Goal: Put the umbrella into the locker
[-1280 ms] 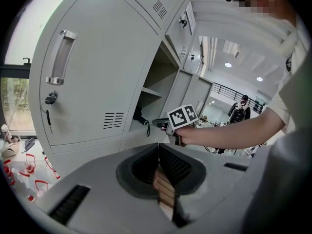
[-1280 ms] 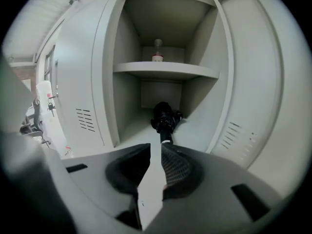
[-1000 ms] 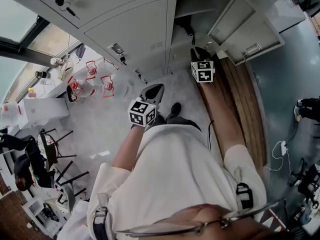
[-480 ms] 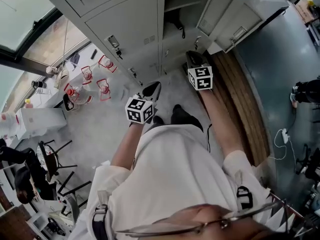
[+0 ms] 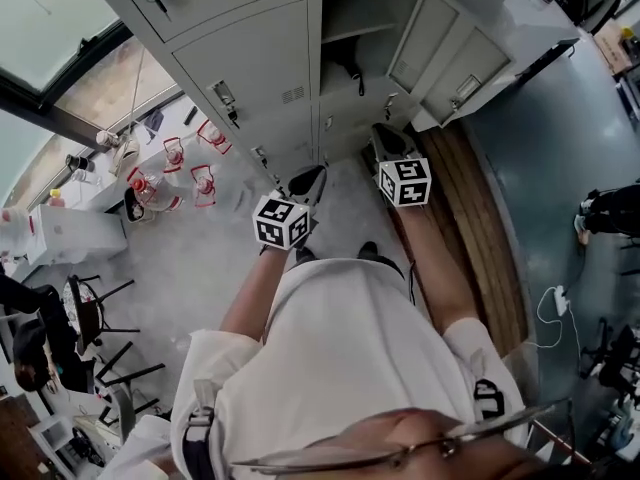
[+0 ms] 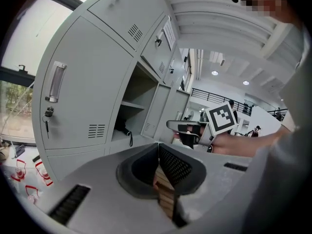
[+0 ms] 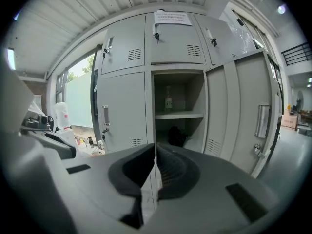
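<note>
Both your left gripper (image 6: pixel 158 155) and right gripper (image 7: pixel 155 165) have jaws fully closed, holding nothing; umbrella (image 7: pixel 175 135) lies inside the open locker (image 7: pixel 196 95)

Lg window (image 5: pixel 40 18) L, speckled floor (image 5: pixel 200 258), wood planks (image 5: pixel 485 218) R.

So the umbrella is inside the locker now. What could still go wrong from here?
1. The umbrella lies near the front of the lower compartment and its strap seems to hang over the edge; closing the door could pinch it.
2. The door stands wide open beside the right gripper, so a careless swing might knock it.
3. The left gripper is shut too, like the right; both must open before gripping the door.
</note>
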Tool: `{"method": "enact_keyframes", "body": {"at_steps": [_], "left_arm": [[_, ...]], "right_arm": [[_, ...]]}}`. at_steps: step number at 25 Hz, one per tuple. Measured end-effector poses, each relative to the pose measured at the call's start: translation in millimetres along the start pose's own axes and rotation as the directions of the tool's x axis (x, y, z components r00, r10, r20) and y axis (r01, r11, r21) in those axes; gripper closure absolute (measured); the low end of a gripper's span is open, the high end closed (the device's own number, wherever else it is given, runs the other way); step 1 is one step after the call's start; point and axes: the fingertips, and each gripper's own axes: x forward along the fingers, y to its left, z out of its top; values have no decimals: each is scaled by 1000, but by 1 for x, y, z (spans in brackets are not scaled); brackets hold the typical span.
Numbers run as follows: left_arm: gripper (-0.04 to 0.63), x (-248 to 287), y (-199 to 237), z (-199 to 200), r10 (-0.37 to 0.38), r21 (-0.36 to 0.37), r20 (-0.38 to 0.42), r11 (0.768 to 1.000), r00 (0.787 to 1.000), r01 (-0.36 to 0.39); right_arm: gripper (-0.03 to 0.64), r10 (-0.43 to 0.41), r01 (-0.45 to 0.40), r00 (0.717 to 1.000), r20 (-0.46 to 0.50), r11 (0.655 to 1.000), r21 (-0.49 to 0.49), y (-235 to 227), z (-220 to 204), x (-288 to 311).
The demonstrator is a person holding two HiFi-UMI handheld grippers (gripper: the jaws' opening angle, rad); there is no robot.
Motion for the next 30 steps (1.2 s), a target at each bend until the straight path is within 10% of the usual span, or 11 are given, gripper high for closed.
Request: {"method": "enact_keyframes", "body": {"at_steps": [30], "left_arm": [[591,32,-41,48,51,-7,100,999,994,-50]], "right_arm": [[611,153,-159,986,68,983,92,-20,18,-54]]}}
